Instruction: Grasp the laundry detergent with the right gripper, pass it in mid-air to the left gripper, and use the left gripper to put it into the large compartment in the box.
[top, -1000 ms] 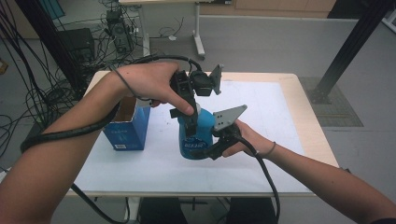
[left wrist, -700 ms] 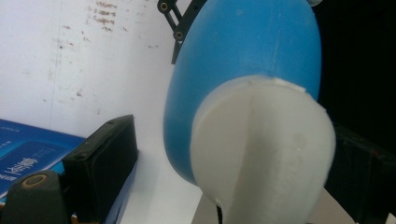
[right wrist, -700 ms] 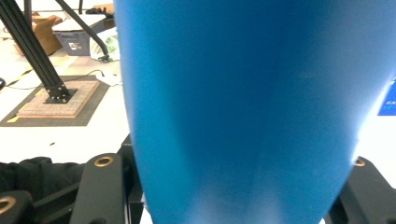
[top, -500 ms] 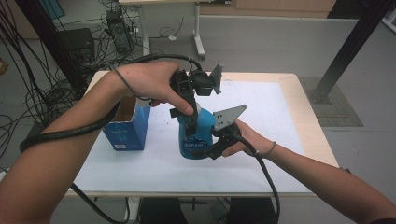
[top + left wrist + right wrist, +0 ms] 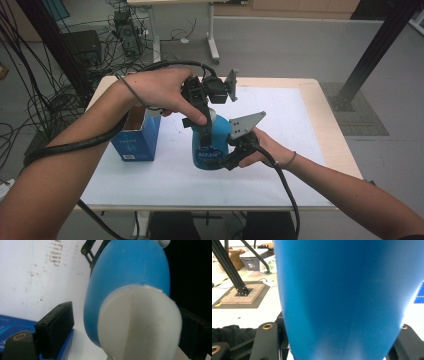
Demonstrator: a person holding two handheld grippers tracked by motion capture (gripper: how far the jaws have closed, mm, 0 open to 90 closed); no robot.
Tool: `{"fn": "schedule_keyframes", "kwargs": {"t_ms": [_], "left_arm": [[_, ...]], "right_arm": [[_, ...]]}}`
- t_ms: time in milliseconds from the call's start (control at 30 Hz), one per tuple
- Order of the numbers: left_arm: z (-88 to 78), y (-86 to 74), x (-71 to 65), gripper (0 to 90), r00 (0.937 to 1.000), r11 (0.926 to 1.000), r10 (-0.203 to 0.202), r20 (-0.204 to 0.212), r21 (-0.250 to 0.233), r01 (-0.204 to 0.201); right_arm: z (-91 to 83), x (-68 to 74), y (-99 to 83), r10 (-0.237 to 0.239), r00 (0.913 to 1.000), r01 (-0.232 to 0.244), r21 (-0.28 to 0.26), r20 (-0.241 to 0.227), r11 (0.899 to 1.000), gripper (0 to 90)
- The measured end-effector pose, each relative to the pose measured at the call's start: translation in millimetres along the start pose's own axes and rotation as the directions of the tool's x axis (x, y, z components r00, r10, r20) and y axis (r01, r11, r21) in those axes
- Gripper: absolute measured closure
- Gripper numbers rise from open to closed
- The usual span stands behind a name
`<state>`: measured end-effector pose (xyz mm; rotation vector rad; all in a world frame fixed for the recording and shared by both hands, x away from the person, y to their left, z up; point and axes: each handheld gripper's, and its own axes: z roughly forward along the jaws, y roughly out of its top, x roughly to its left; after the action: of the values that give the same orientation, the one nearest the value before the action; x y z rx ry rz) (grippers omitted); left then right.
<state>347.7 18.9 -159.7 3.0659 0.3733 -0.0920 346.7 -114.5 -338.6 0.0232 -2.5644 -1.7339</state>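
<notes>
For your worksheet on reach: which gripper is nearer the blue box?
Left. The left gripper is at the bottle's cap, beside the box; the right gripper grips the bottle's far side.

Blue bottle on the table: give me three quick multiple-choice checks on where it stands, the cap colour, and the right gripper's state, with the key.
1. Where does the blue bottle stand?
A. On the white sheet, to the right of the blue carton
B. Inside the blue carton
C. On the floor by the black post

2. What colour is the bottle's cap?
A. Red
B. White
C. Black

3. What is the right gripper doing?
A. Lying open on the table, away from the bottle
B. Clamped on the bottle's lower body
C. Holding the carton

Key: 1 A, the high view shows the bottle upright on the white sheet beside the blue carton. 2 B, the left gripper view shows a white cap between the jaws of the left gripper. 3 B, the right gripper view shows the blue body filling the gap between its jaws.
</notes>
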Motion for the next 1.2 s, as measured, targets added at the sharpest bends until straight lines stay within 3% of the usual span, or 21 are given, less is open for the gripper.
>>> {"fn": "schedule_keyframes", "kwargs": {"t_ms": [267,567,833,1000,1200], "left_arm": [[-0.1,1.0,-0.6,15.2,0.9996,0.9992,0.028,0.001,-0.028,-0.028],[2.1,2.6,-3.0,19.9,0.9987,0.9984,0.052,0.004,-0.022,-0.052],[1.8,2.8,-2.0,22.5,0.9989,0.9984,0.048,-0.002,-0.03,-0.048],[0.0,2.2,0.3,34.8,0.9991,0.9982,0.043,0.002,-0.043,-0.042],[-1.2,2.0,1.0,35.9,0.9993,0.9974,0.038,0.001,-0.061,-0.038]], "right_arm": [[-0.7,-0.4,1.2,-0.005,1.0,0.005,0.001,0.002,1.0,39.4],[-1.8,-0.1,2.8,-0.003,1.0,0.003,-0.001,0.004,1.0,39.5],[-1.9,0.0,2.9,-0.003,1.0,0.003,0.0,0.006,1.0,39.4],[-2.1,-0.6,3.0,-0.005,0.9999,0.005,0.0,0.01,1.0,39.4],[-3.9,-1.4,3.3,-0.004,0.9999,0.005,-0.003,0.014,1.0,39.4]]}}
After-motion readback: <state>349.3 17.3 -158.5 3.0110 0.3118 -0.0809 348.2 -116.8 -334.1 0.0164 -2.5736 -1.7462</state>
